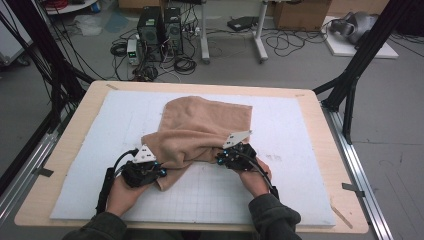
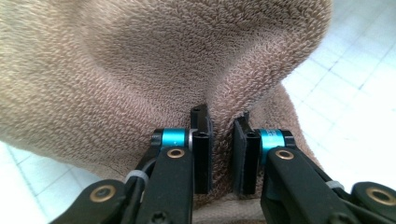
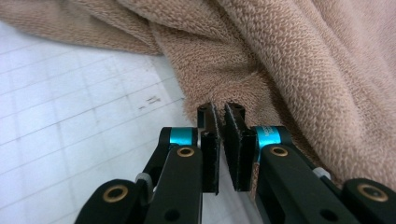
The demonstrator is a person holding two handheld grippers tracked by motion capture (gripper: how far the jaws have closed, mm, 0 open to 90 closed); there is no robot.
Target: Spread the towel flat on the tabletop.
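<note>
A tan terry towel [image 1: 205, 127] lies crumpled on the white gridded mat [image 1: 295, 135], bunched up toward its near edge. My left gripper [image 1: 159, 167] is at the towel's near left corner. In the left gripper view it [image 2: 222, 122] is shut, with a fold of the towel [image 2: 140, 56] pinched between its pads. My right gripper [image 1: 223, 157] is at the towel's near right edge. The right gripper view has it [image 3: 220, 113] shut, its tips nipping the hem of the towel [image 3: 303, 56]. A hand holds each gripper from the near side.
The mat covers a wooden table [image 1: 327, 150] with bare wood along its rim. Black frame posts [image 1: 357, 65] stand at the far corners. Computer towers [image 1: 160, 27] and loose cables sit on the floor beyond the table.
</note>
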